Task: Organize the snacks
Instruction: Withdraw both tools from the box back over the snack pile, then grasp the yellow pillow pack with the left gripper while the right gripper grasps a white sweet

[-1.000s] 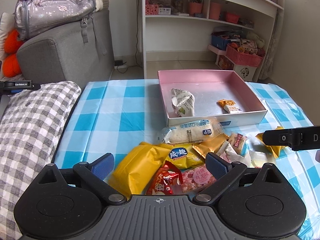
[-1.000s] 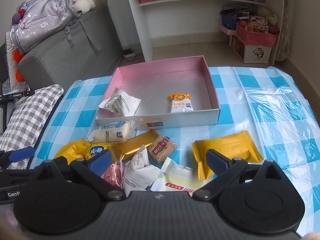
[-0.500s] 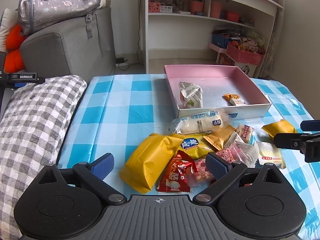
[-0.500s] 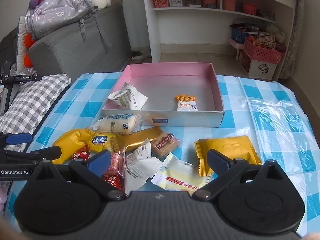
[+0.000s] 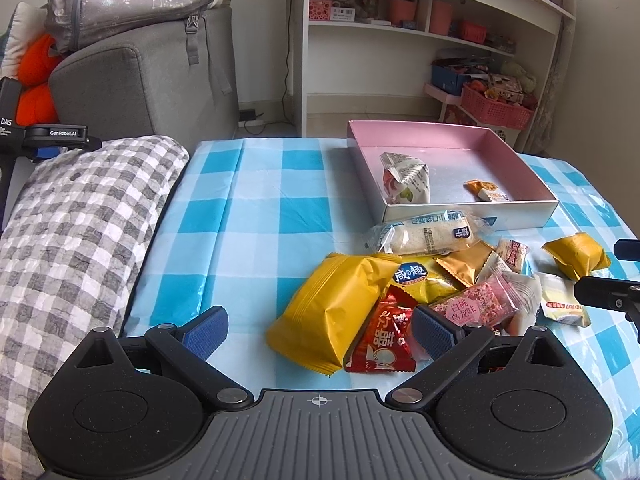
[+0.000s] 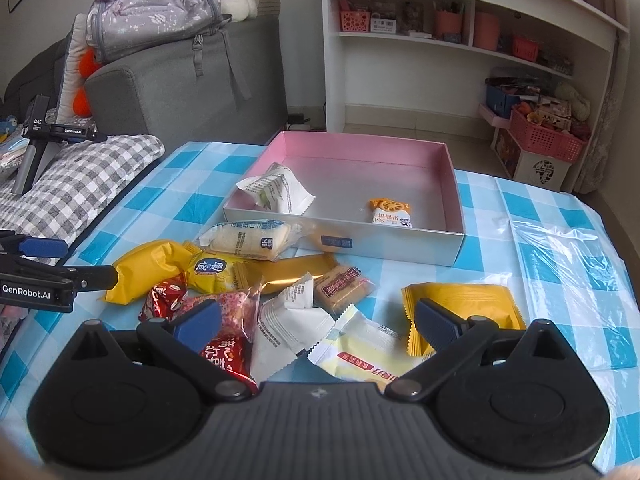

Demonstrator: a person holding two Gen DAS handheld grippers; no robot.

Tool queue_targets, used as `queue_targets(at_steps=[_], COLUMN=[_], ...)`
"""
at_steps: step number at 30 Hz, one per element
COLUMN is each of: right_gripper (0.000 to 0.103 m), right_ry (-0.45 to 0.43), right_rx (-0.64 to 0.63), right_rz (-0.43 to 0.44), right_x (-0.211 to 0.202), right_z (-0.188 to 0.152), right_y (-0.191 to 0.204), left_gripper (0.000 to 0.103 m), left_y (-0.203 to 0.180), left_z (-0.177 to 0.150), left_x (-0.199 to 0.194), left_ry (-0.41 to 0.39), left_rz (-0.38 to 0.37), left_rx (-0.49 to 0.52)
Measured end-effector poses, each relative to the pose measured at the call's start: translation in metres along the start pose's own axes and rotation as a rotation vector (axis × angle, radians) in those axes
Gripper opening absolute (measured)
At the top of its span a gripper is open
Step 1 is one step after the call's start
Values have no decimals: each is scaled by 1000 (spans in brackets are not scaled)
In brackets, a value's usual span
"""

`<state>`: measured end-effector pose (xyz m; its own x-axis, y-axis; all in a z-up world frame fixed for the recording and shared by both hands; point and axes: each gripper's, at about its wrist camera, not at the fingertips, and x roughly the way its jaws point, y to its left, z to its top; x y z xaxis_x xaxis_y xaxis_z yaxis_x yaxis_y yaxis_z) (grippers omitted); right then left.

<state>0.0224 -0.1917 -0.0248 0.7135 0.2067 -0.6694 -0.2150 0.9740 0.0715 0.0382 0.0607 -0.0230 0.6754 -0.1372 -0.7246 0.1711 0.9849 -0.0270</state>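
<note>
Snacks lie in a loose heap on the blue-checked tablecloth [image 6: 532,264], in the lower middle of both views, just in front of the pink box [image 6: 452,168] that sits in the centre of the right wrist view.

The left gripper [image 5: 318,330] has its jaws spread wide and holds nothing; the large yellow packet [image 5: 332,312] and the red candy wrapper [image 5: 382,344] lie between its fingers and just beyond them. The right gripper [image 6: 316,320] is likewise spread and empty, with a white packet [image 6: 290,328] and a pale yellow sachet [image 6: 360,344] between its fingers.

Compared with a second ago, both grippers have drawn back from the box and risen a little: the heap now sits further up each frame and more of the cloth shows. Nothing in the heap has moved, and the box holds the same two items. I judge that a drop-off has finished and both hands are lining up for the next pick, so most of the sorting is left.

Counted in the right wrist view: one box with two snacks inside, a white crumpled packet [image 6: 280,194] at its left and a small orange-topped packet [image 6: 390,210] at its right. Outside it, about eleven: the yellow packet, a yellow packet with a blue badge [image 6: 210,272], a clear-wrapped white roll [image 6: 248,238], a gold bar [image 6: 296,274], a brown biscuit [image 6: 342,288], a pink bar [image 6: 236,308], two red wrappers, the white packet, the sachet, and a flat yellow packet [image 6: 464,312] at the right.
</note>
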Motion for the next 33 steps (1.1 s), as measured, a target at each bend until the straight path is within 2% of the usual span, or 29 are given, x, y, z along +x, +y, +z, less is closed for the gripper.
queue_targets(at_steps=[10, 19, 28, 33], right_gripper=[103, 103, 102, 94], right_ry=[-1, 43, 72, 116], right_rx=[-75, -141, -94, -137], right_rz=[69, 145, 112, 80], right_x=[2, 15, 33, 45], right_z=[-18, -32, -19, -17], right_y=[5, 19, 9, 5], left_gripper=[99, 99, 97, 89], left_y=[11, 14, 21, 29], left_z=[-11, -13, -5, 4], left_x=[6, 32, 55, 62], left_ry=[-14, -8, 43, 54], left_rz=[-31, -93, -122, -158], left_rx=[19, 70, 39, -21])
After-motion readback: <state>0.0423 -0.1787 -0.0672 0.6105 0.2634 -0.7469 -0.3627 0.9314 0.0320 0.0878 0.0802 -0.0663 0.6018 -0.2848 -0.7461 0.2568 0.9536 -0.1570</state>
